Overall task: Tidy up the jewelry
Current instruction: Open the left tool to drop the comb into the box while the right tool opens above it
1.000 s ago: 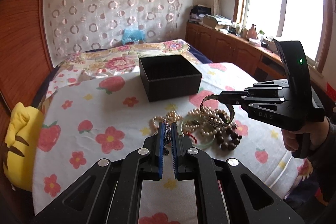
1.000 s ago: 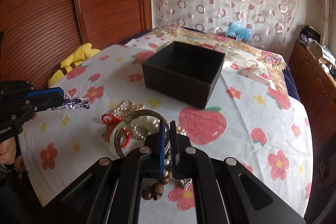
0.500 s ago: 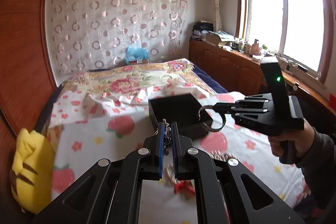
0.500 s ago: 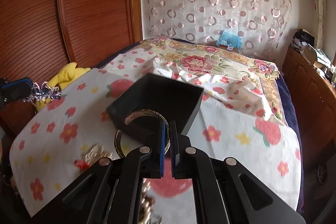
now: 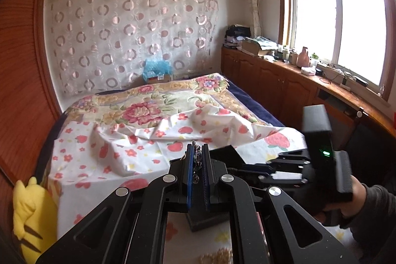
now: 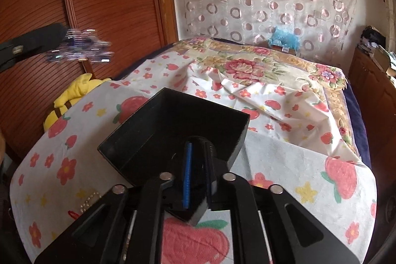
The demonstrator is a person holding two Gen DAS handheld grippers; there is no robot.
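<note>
The left tongs [image 5: 197, 160] are pinched on a sparkly silver chain piece [image 5: 197, 157], whose links show between the blue pads and stick out just past the tips. In the right wrist view that same piece appears as a blurred glittering cluster at the end of the left tongs, up in the air at the left edge, well apart from the box and in front of the wooden wardrobe [image 6: 94, 7].

The right tongs [image 6: 198, 165] reach over the rim of the black box [image 6: 158, 130] and into its opening; their jaws are parting, with a narrow gap between the blue pad and the black one. Whether anything lies between them cannot be told (the inside of the box is too dark). In the left wrist view the right tongs come in from the right, held by a hand [image 5: 346, 199] in a dark sleeve, their tips over the box, whose corner shows just below the left tongs.

The box stands on a white cloth [image 6: 284, 165] printed with strawberries and flowers, spread over the bed. A string of pearls [image 6: 90, 199] with a bit of red cord lies on the cloth near the box's left corner. A yellow plush toy [image 5: 32, 219] sits at the bed's left edge.
</note>
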